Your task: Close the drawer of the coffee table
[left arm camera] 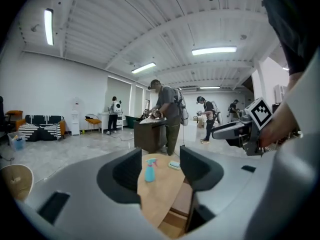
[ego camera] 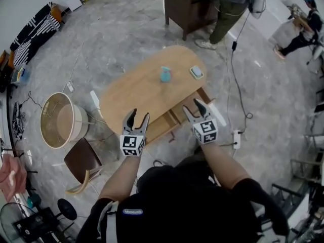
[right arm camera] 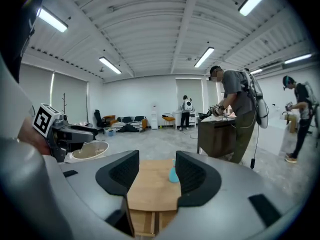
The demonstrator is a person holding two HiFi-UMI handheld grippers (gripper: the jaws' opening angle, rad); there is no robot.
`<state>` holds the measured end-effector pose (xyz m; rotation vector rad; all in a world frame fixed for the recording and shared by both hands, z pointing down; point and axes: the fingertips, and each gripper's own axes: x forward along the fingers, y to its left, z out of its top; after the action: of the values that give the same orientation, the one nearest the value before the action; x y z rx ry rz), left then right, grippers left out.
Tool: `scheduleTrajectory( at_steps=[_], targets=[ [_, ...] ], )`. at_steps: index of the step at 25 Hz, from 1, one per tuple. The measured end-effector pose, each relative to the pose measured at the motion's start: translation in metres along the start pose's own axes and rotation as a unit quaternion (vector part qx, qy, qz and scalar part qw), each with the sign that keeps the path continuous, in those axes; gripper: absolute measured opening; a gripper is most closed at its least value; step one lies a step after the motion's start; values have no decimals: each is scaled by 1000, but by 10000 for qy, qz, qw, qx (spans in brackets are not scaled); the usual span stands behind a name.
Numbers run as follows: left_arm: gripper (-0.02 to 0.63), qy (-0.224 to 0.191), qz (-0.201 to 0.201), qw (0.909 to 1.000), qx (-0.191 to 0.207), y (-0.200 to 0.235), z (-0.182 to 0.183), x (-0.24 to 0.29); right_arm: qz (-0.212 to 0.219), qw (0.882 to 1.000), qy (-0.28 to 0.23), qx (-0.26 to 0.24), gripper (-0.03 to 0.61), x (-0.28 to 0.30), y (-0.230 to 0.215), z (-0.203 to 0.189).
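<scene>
The oval wooden coffee table (ego camera: 147, 87) stands in front of me, its drawer (ego camera: 174, 118) pulled out at the near edge. On top are a blue spray bottle (ego camera: 165, 74) and a small pale sponge (ego camera: 196, 72). My left gripper (ego camera: 138, 114) hovers open over the near rim, left of the drawer. My right gripper (ego camera: 192, 106) is open above the drawer's right end. Neither holds anything. The left gripper view frames the tabletop (left arm camera: 162, 194), bottle (left arm camera: 149, 170) and drawer (left arm camera: 182, 204) between its jaws. The right gripper view shows the table (right arm camera: 150, 184) and drawer (right arm camera: 150, 224).
A round tan basket (ego camera: 61, 119) and a brown chair (ego camera: 83, 158) stand left of the table. A power strip (ego camera: 236, 138) and cable lie on the floor at right. A person (ego camera: 228, 9) stands at a dark desk (ego camera: 190, 6) beyond.
</scene>
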<state>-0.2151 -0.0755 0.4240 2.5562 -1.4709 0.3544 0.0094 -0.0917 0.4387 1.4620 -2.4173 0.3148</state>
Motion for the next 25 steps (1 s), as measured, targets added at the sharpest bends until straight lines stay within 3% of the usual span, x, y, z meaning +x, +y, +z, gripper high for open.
scheduleTrajectory(
  at_steps=[4,12,18,25],
  targets=[
    [239,351,-145,9993,33,-47,-30,51,167,9985,480,217,222,6,-47,-57],
    [239,1056,-625,9923,-136,-173,-149,148,269,9906,1273,432,222,6,-136,-200],
    [239,1303,-858,9871,-350,-220,-225,203,-11,9865,1382,874,222,18,-186,-270],
    [239,1423,-1202,9825,-66,-256,-292,236,-348,9728,1700,1536,222,44,-214,-370]
  ],
)
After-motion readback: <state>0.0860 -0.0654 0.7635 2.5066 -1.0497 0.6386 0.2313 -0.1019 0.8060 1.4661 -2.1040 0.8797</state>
